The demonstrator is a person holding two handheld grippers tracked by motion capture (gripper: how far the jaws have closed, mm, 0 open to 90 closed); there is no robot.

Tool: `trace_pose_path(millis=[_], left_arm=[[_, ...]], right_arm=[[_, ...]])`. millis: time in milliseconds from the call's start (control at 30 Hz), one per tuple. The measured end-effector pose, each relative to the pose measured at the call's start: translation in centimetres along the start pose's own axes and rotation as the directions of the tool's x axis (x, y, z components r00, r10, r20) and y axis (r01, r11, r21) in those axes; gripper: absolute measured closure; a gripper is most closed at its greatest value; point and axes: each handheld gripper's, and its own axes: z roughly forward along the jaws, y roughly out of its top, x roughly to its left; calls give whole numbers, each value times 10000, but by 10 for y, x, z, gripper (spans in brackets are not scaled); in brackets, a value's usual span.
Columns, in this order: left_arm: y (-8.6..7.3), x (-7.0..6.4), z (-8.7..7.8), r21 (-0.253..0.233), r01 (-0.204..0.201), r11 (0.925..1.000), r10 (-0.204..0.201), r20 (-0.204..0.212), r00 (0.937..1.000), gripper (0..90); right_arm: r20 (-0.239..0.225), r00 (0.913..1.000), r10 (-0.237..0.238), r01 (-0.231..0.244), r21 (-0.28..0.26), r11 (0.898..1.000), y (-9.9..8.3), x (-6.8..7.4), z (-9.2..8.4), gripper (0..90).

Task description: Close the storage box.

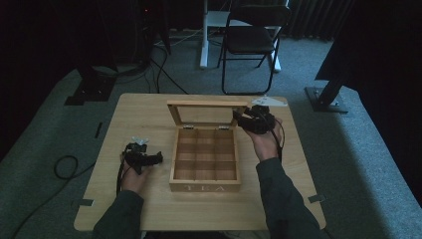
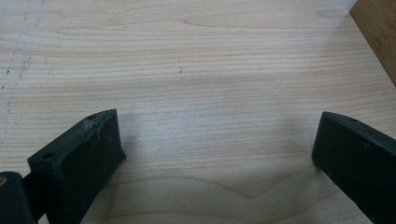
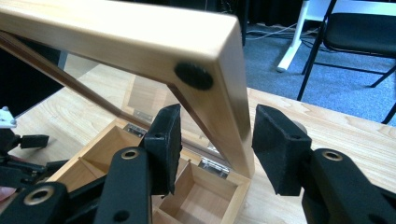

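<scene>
A wooden tea box (image 1: 205, 186) stands open in the middle of the table, its several compartments (image 3: 201, 196) bare. The glass-paned lid (image 1: 206, 104) is raised nearly upright on its hinges. My right gripper (image 1: 244, 119) is at the lid's right corner. In the right gripper view the jaws (image 3: 217, 140) straddle the lid's side rail (image 3: 229, 93) with a gap on the right side, so the gripper is open. My left gripper (image 1: 149, 158) rests low over the table left of the box, open (image 2: 217, 149), with only bare wood between its fingers.
The light wooden table (image 1: 139, 114) has free room left and right of the box. A corner of the box (image 2: 378, 32) edges into the left gripper view. Behind the table stand a black folding chair (image 1: 254, 40) and dark stands on grey carpet, with cables.
</scene>
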Motion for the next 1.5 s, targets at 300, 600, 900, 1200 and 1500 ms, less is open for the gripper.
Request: trace_pose_path(millis=[300,600,900,1200,1500], left_arm=[[0,0,0,-24,21,10000,-21,-7,10000,16],[0,0,0,-21,22,10000,-22,-2,10000,16],[0,0,0,-35,19,10000,-19,-7,10000,16],[0,0,0,-37,21,10000,-21,-6,10000,16],[0,0,0,-54,41,10000,-41,-8,10000,16]], right_arm=[[-314,9987,398,-397,21,9992,-8,2,-8,507],[-464,9972,579,-574,101,9983,-14,5,-15,481],[-493,9974,521,-522,-17,9986,-16,12,-22,462],[-538,9971,544,-543,37,9985,-20,14,-25,460],[-501,9974,526,-524,53,9986,-26,17,-29,456]])
